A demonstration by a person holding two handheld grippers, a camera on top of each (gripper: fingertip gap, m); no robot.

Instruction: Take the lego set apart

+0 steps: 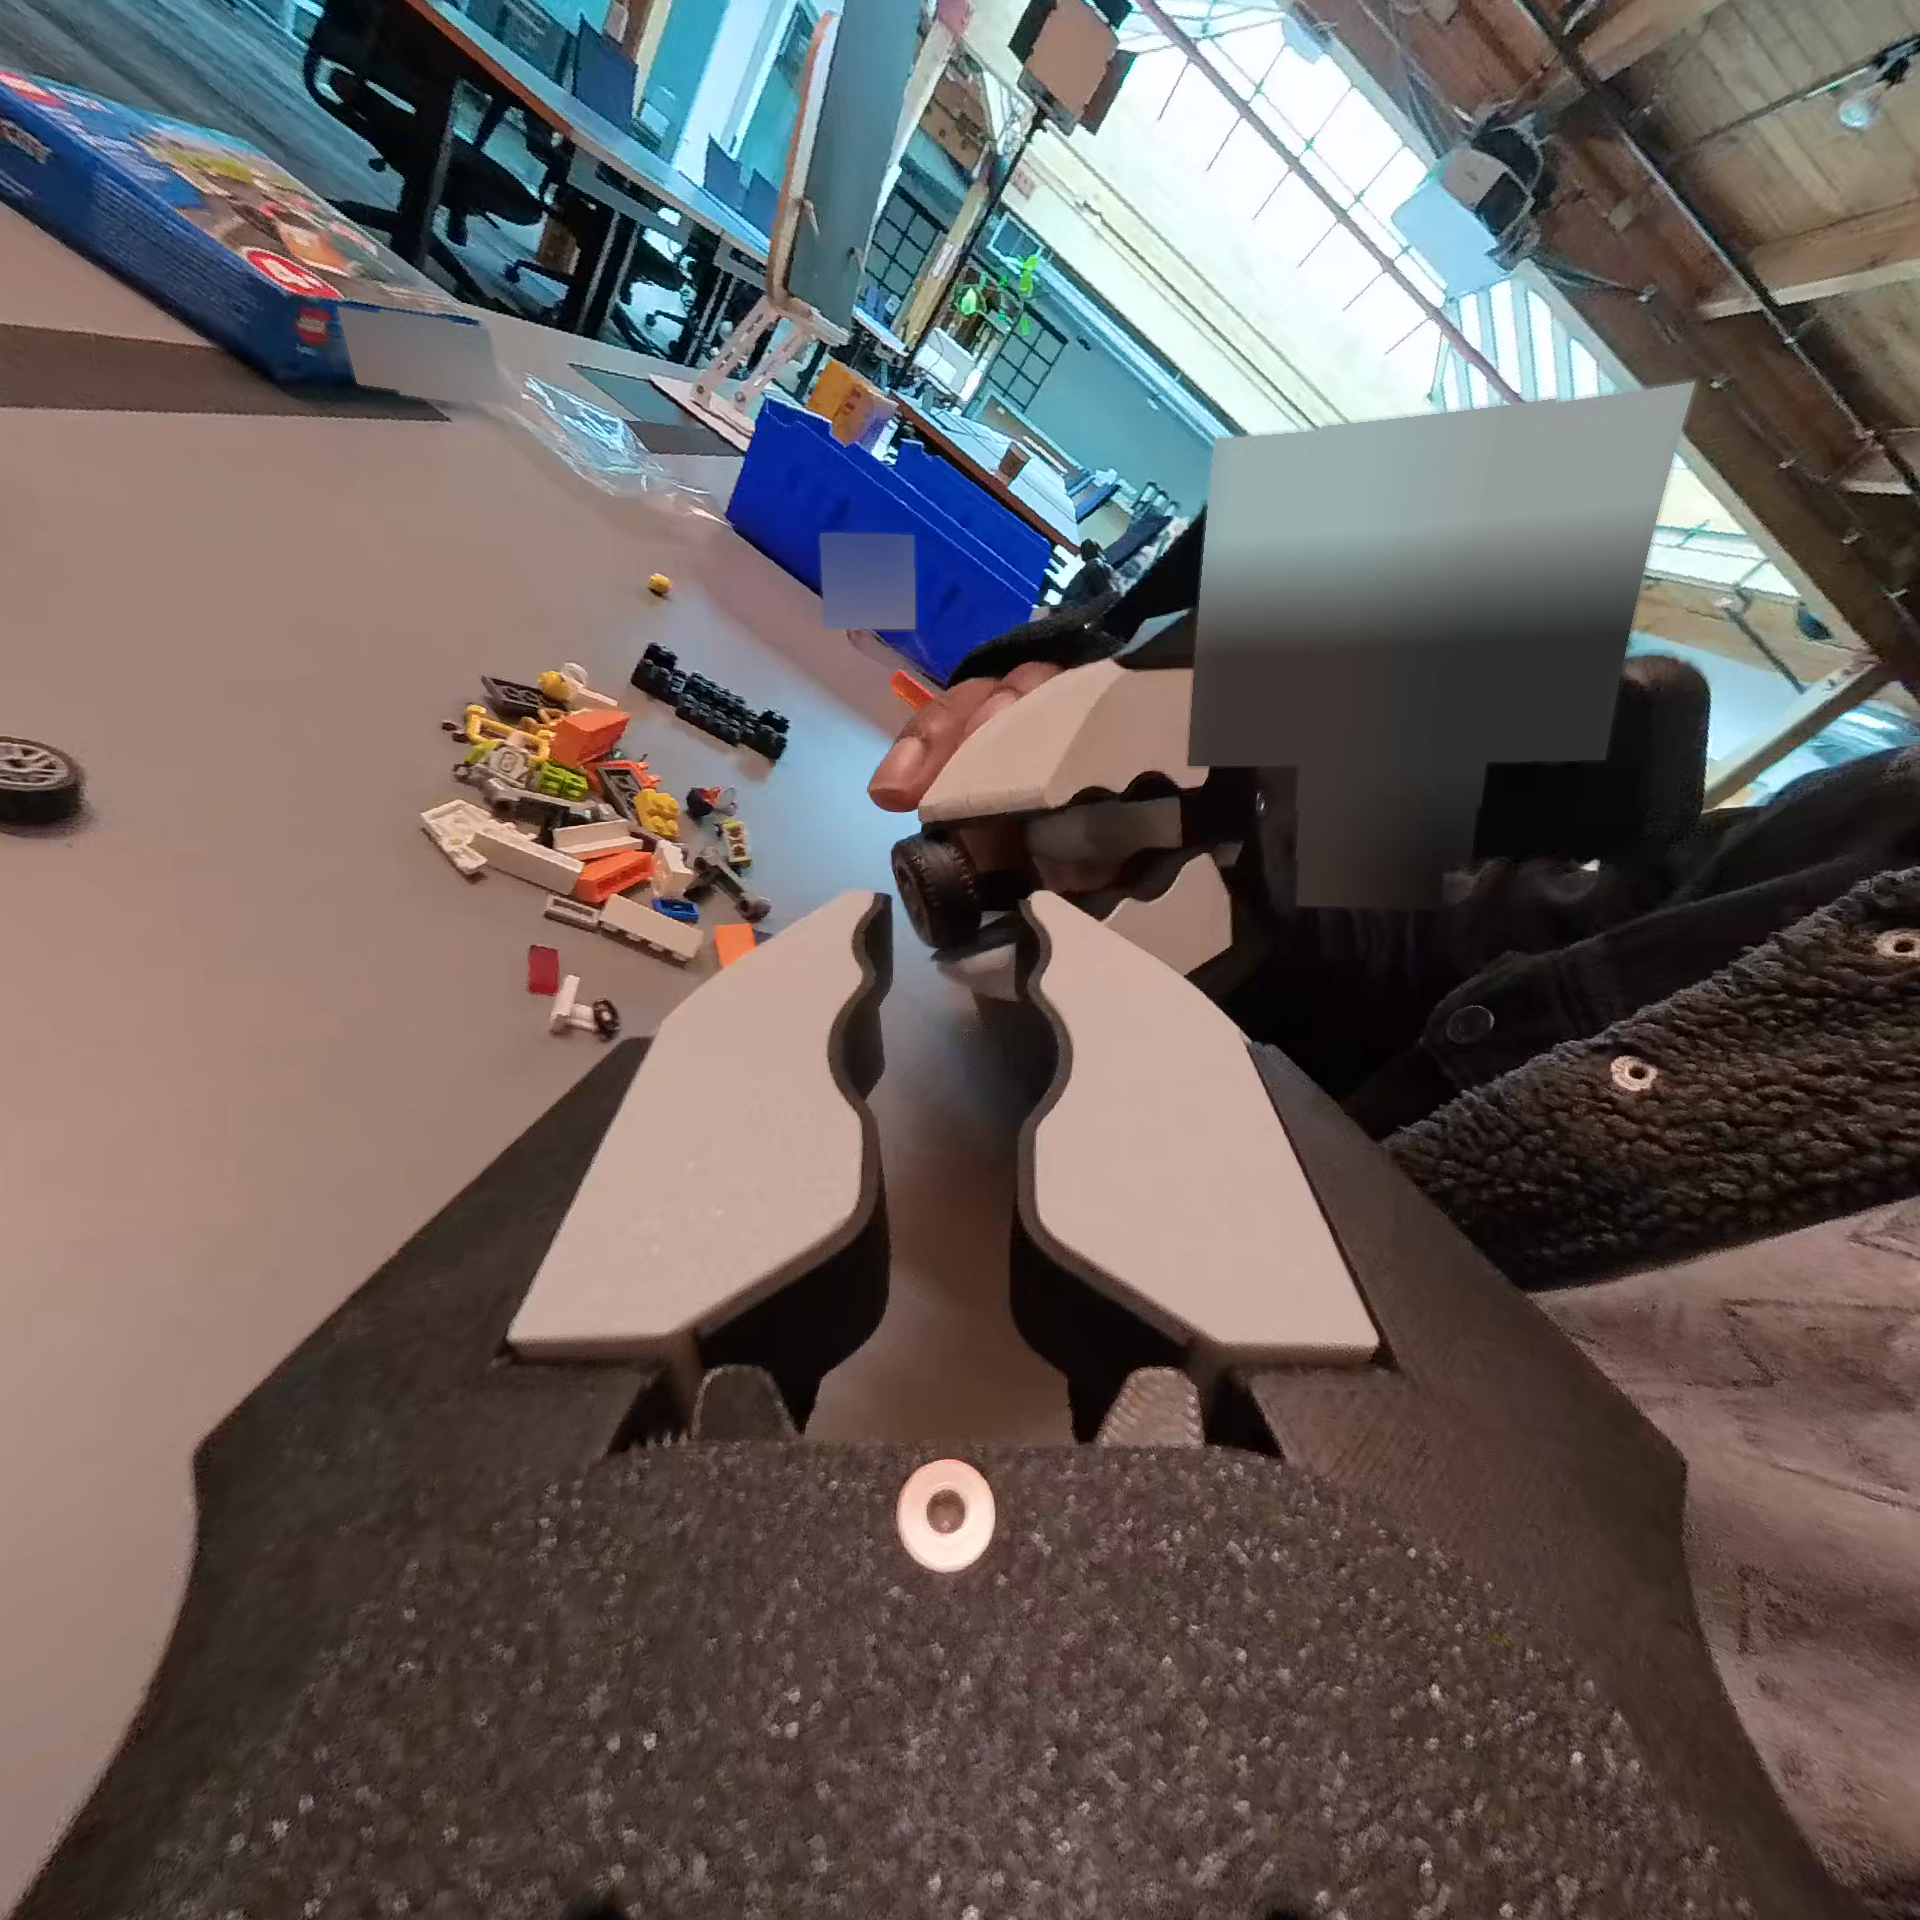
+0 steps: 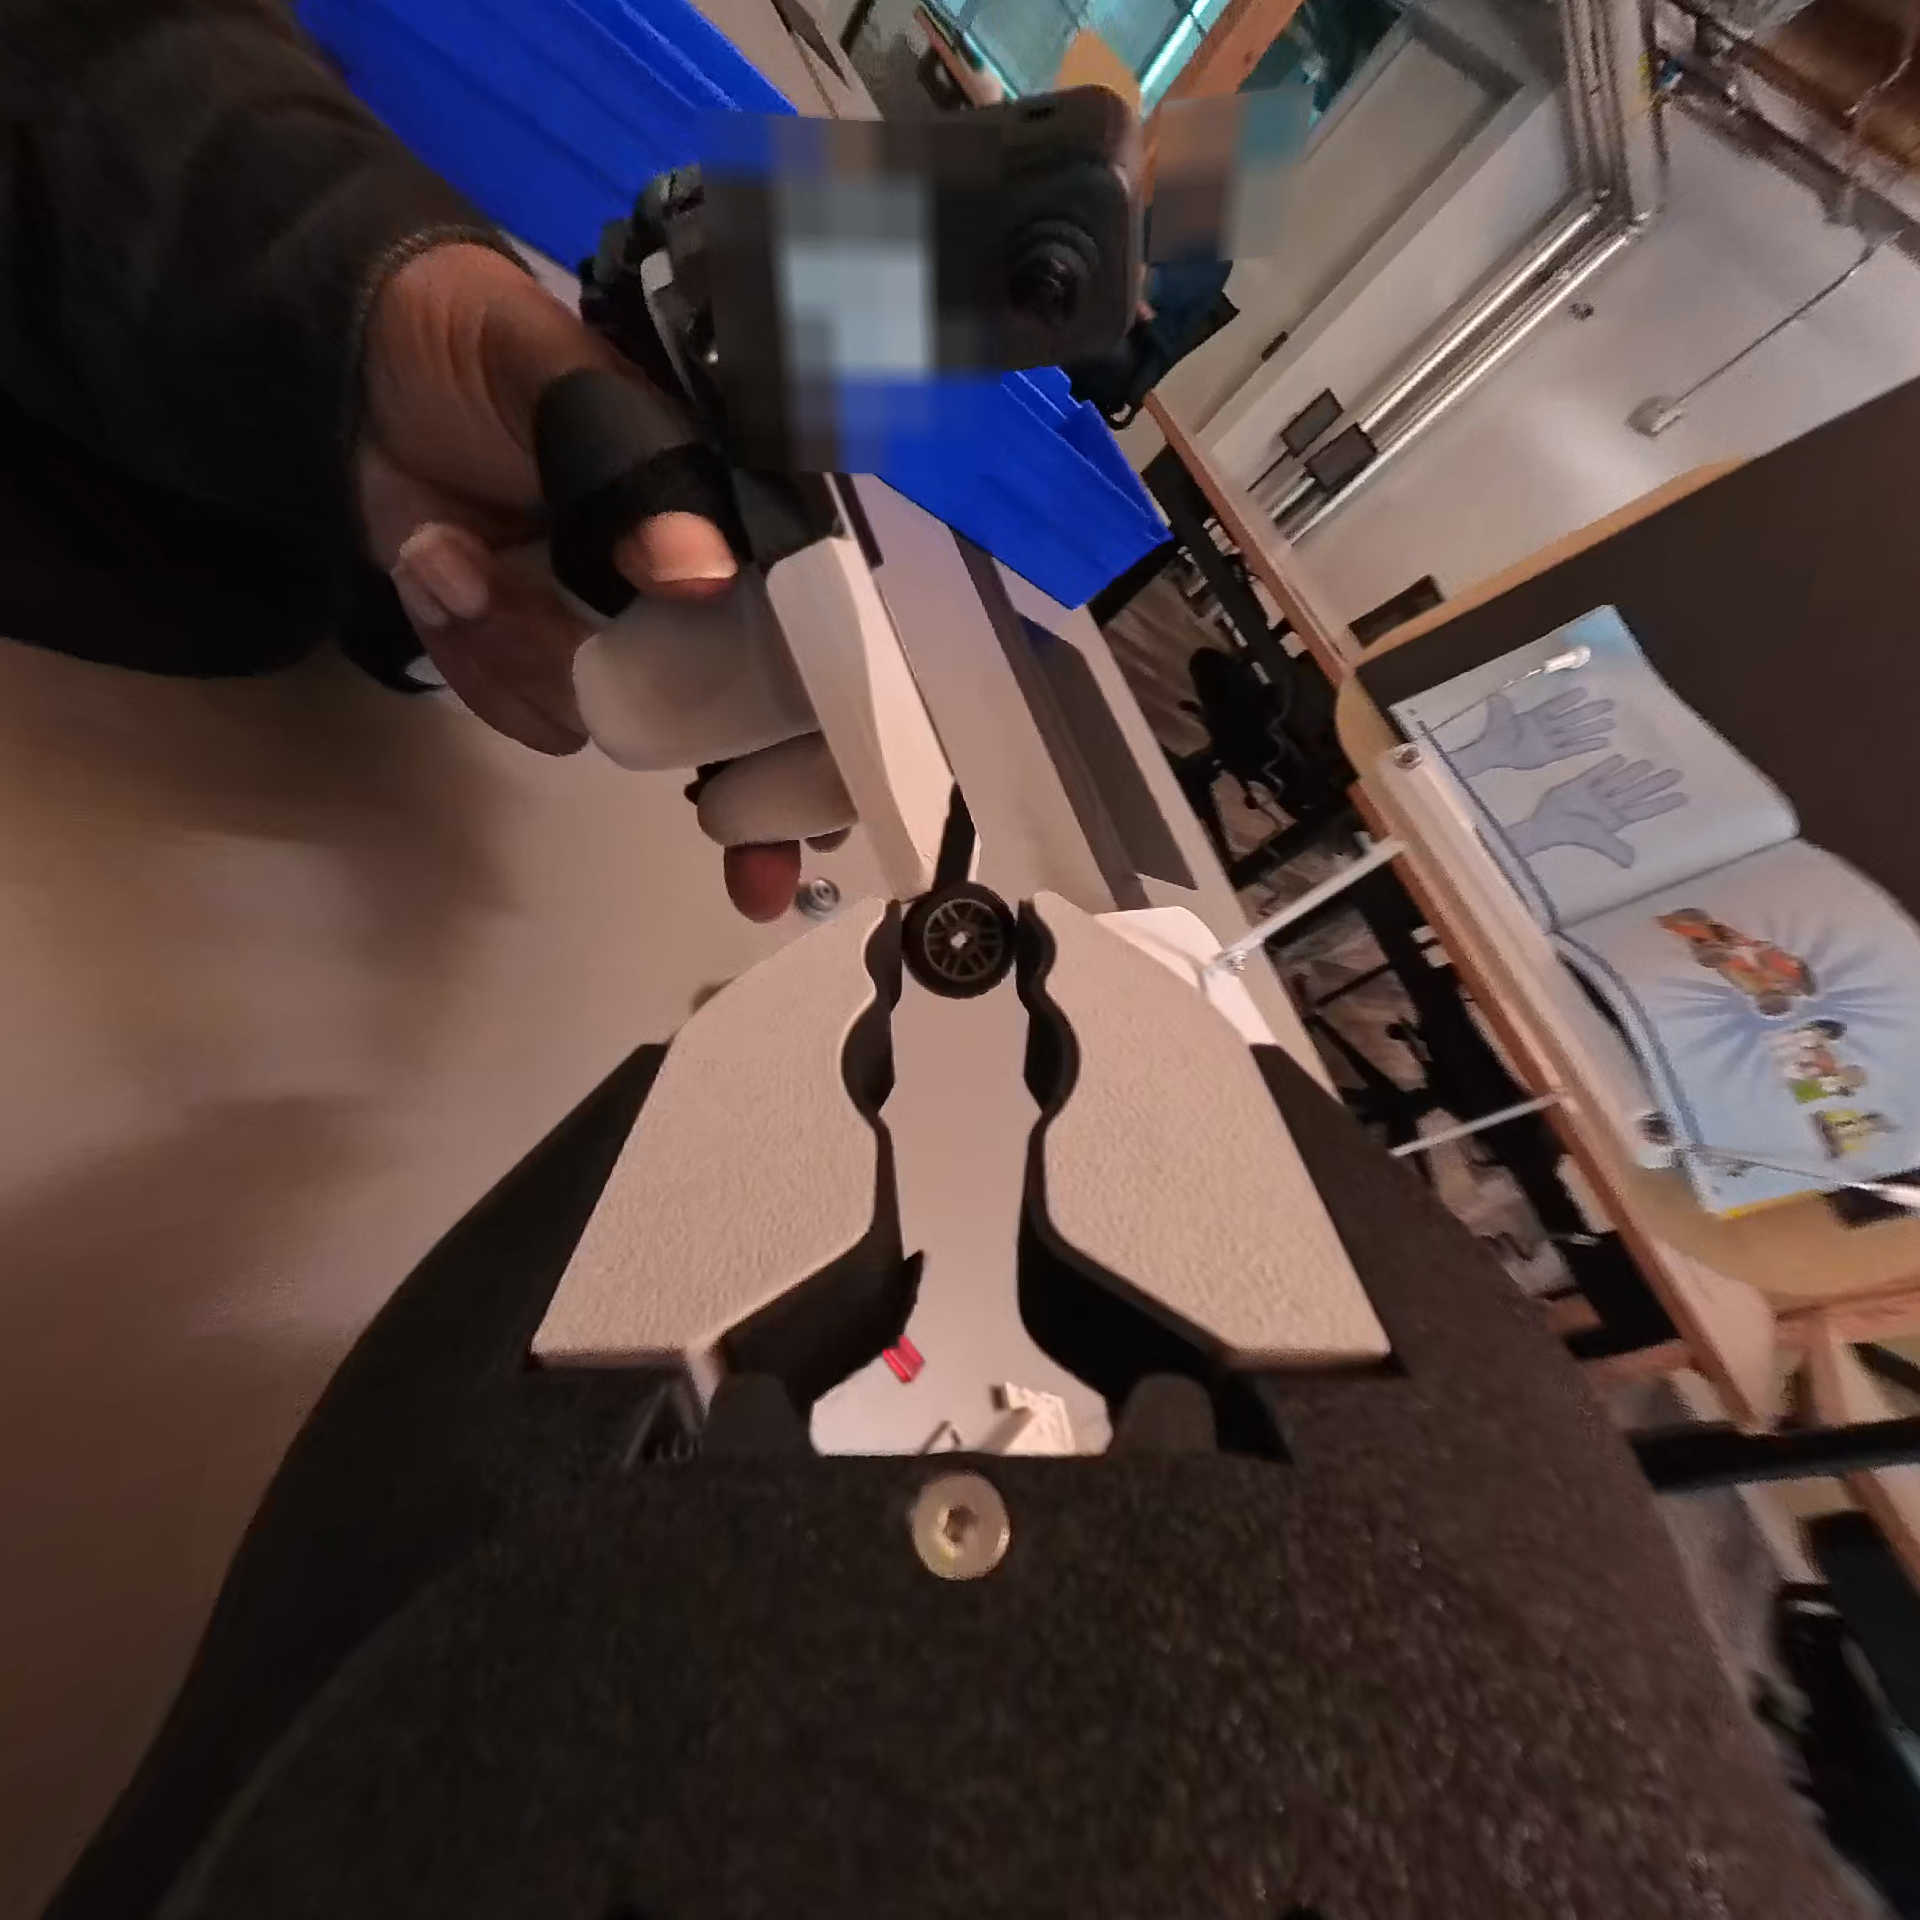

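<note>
Above the bench, my right tool (image 2: 956, 940) pinches the wheel (image 2: 957, 948); left tool (image 1: 956, 914), part-open and empty, should grip squarely before pulling.

Two grippers (image 1: 956, 920) (image 2: 956, 925), two wheels (image 1: 36, 779) (image 2: 956, 943), one blue box (image 1: 187, 229), one blue bin (image 1: 894, 520), one loose brick pile (image 1: 592, 821)

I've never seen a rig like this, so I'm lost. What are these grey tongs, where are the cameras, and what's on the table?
No robot: a person holds two pairs of tongs, each with a camera looking forward along it. The left view shows the left tongs open. The right view shows the right tongs pinching a black wheel with grey spokes. On the grey table lie a pile of coloured bricks, another black wheel and a blue cardboard box.
</note>
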